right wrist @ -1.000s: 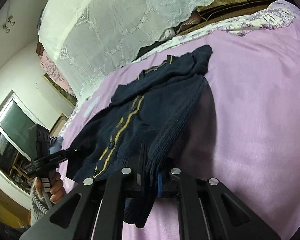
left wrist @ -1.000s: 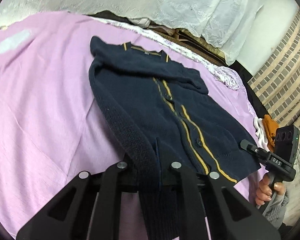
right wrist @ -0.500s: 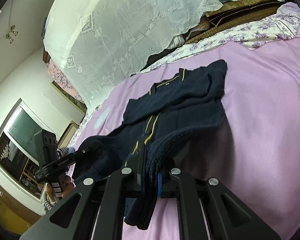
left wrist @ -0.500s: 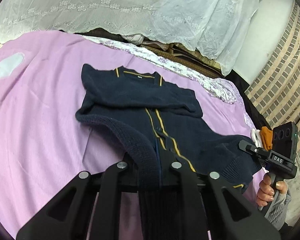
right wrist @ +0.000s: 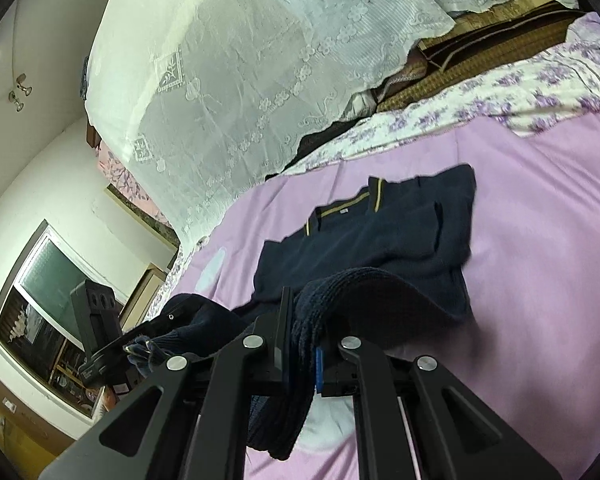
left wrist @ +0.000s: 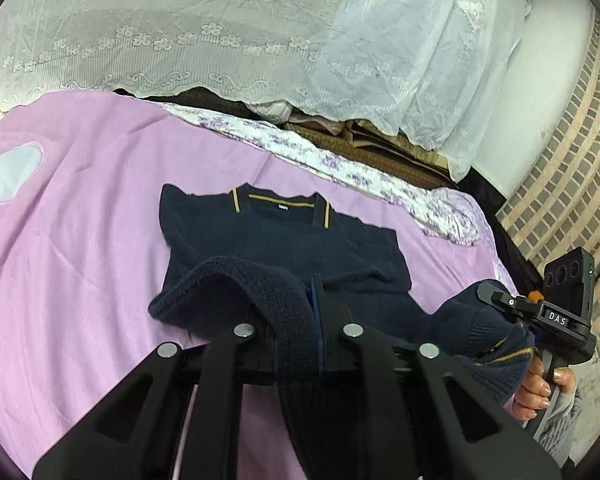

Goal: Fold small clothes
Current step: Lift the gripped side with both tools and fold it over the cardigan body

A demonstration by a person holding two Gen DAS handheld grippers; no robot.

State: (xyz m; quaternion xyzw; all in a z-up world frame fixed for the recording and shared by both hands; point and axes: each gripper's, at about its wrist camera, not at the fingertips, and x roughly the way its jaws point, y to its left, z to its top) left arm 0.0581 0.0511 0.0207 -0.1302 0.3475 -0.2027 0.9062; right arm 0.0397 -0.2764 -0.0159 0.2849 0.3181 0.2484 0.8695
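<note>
Since a second ago I have carried the hem of the navy cardigan (left wrist: 284, 240) up and toward its collar, so the button placket with its yellow stripes, then laid out flat, is now hidden under the rising fold. The pink bedsheet (left wrist: 80, 260) fills the lower half of both views, with a white lace cover (left wrist: 260, 32) draped across the top. The cardigan's upper half lies flat at mid-frame, collar away from me, while the lower half arches over it; I judge this is the bottom-to-top fold, half done. I hold both hem corners level so the fold lands square. My left gripper (left wrist: 314, 312) is pressed shut, pinching the ribbed hem; my right gripper (right wrist: 300, 324), seen at the right edge of the left view, pinches the other corner likewise.
</note>
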